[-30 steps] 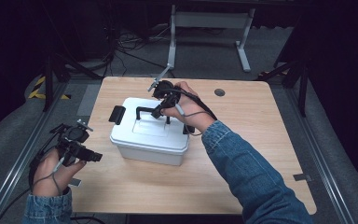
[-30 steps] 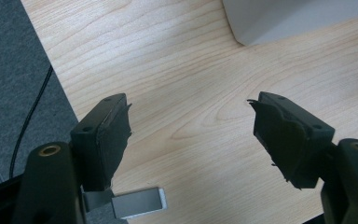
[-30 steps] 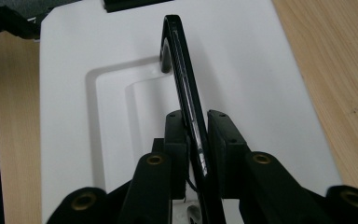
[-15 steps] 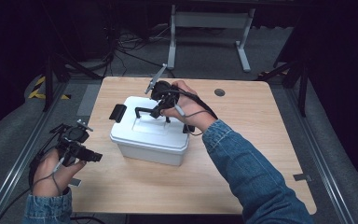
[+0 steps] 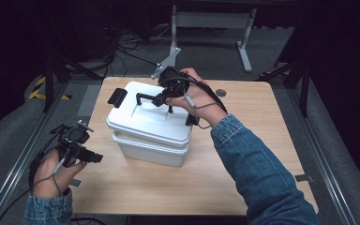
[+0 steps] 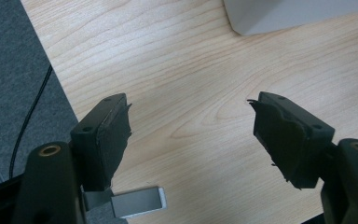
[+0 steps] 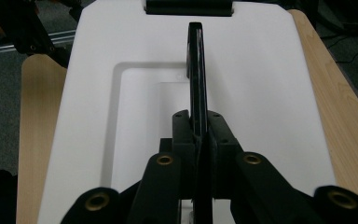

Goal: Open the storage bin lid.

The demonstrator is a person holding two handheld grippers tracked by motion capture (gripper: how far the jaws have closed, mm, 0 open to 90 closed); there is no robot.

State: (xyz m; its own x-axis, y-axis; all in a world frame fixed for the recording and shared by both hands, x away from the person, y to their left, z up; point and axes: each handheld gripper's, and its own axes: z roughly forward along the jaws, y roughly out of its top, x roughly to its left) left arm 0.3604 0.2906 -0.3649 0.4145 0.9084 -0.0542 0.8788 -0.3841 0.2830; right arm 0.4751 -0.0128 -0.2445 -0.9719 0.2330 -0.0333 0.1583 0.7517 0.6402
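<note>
Lid (image 5: 152,117) of the white storage box, seen at the centre of the high view, raised slightly and askew above the box base (image 5: 147,151), which stands on the worktop (image 5: 243,154). Nearest, at lower left of the high view, the left gripper (image 5: 93,158) hangs over the worktop's left edge, well apart from the box; in the left gripper view its fingers (image 6: 105,135) are spread wide with nothing between them, bare wood below and a corner of the box at the top of the frame. Farther back, above centre, the right gripper (image 5: 165,99) has its fingers (image 7: 182,135) pressed together on the black carry handle (image 7: 196,70), which stands upright out of the lid's recess (the right gripper view looks straight along the handle toward the far black latch (image 7: 189,6)). A second latch (image 5: 118,97) shows at the lid's left end in the high view. The step in hand is judged to be lifting the lid off by its handle. To do it well, the lift should go straight up with the lid kept level, so that its rim clears the base on all sides without dragging it; the idle left gripper could steady the base if it begins to rise with the lid.
</note>
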